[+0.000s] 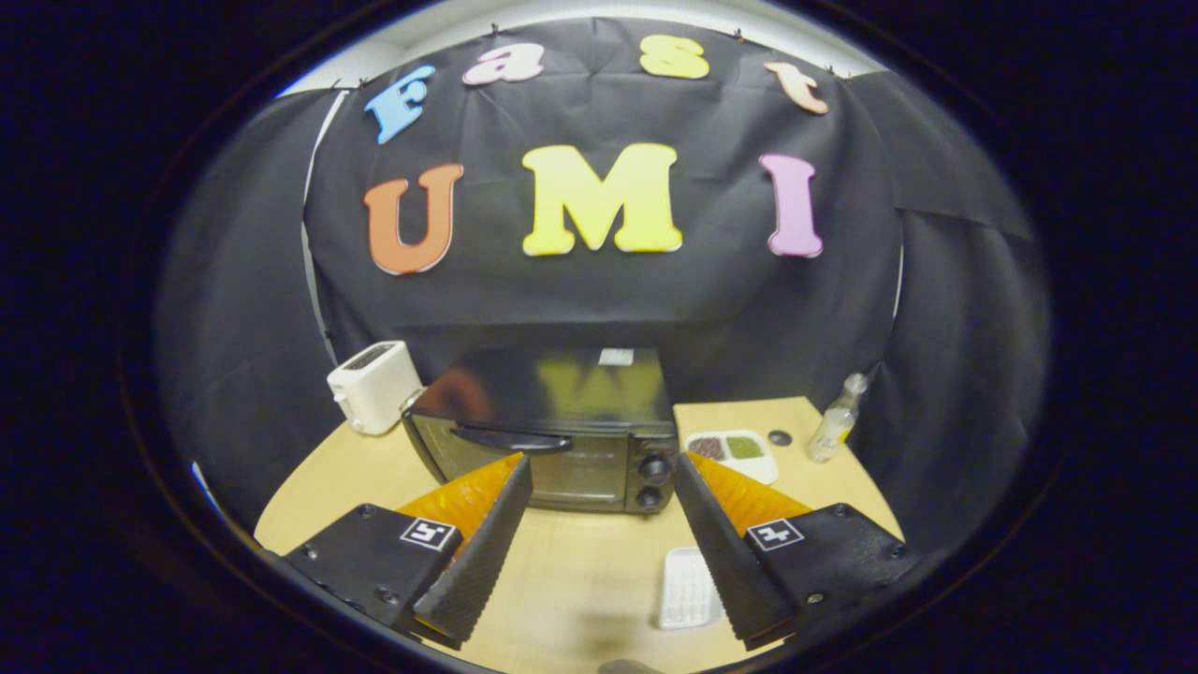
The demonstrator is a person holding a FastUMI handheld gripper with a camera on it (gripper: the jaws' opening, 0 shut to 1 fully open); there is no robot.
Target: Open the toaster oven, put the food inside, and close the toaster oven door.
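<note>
While the gripper point(599, 487) hangs above the wooden surface point(580, 571), its fingers point(487, 543) are spread wide with nothing between them. Just ahead of them sits the toaster oven point(552, 431), door shut, its handle point(510, 438) across the top of the glass. Just right of it lies the food tray point(732, 452), and a white empty tray point(686, 588) rests close by the right finger. A white toaster point(374, 386) stands left of the oven; a clear bottle point(836, 419) stands far right.
</note>
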